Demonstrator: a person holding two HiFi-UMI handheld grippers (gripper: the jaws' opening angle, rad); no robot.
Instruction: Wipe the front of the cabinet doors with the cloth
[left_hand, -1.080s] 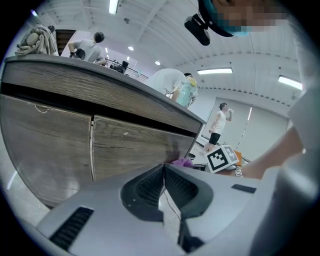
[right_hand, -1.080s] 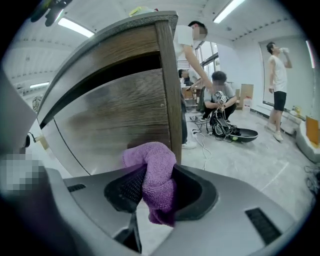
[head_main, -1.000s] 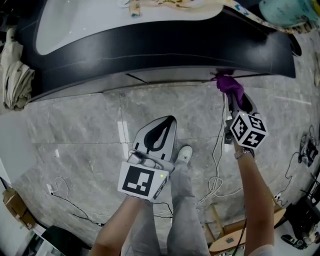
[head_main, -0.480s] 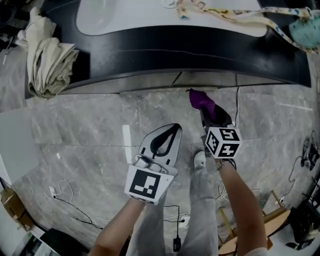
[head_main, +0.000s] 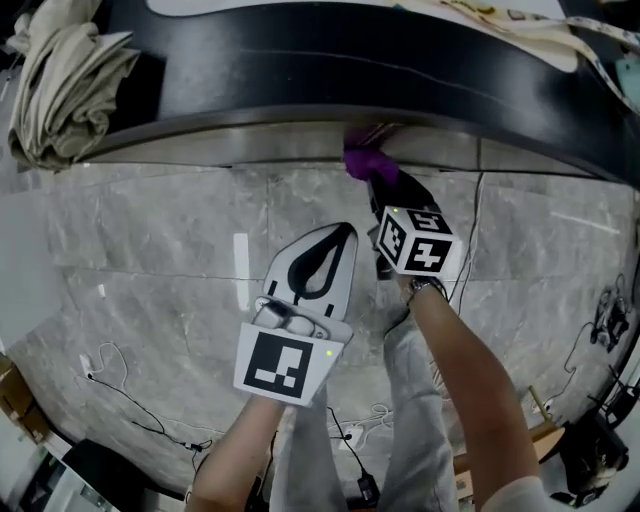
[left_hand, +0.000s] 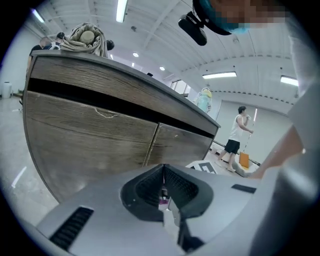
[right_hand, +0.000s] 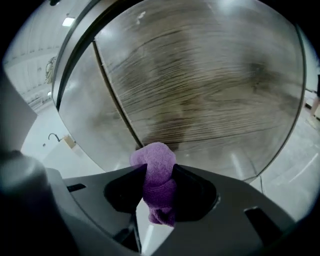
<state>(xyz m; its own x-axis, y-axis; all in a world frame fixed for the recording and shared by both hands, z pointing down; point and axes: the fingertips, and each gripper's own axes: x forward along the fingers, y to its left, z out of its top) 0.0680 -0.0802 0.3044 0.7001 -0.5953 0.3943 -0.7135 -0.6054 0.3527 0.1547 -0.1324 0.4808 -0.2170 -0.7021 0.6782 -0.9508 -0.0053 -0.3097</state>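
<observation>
Seen from the head view, your right gripper (head_main: 374, 185) reaches toward the upper middle of the frame, its jaws clamped on a bunched purple cloth (head_main: 361, 160) whose free end meets the lower edge of the cabinet doors (head_main: 250, 148) beneath the dark tabletop (head_main: 300, 60). In the right gripper view the cloth (right_hand: 159, 172) stands pinched between the two jaws of the right gripper (right_hand: 159, 170), with the wood-grain door (right_hand: 210, 75) filling the frame behind it and the seam between two doors running just left of the cloth; whether the cloth presses the door cannot be told. Your left gripper (head_main: 345, 232) hangs lower centre over the grey marble floor (head_main: 150, 280), well apart from the cabinet. In its own view the left gripper (left_hand: 164, 167) shows its jaws together with nothing held, facing the doors (left_hand: 90, 140). A beige bundle of fabric (head_main: 60, 80) lies on the tabletop at the upper left.
</observation>
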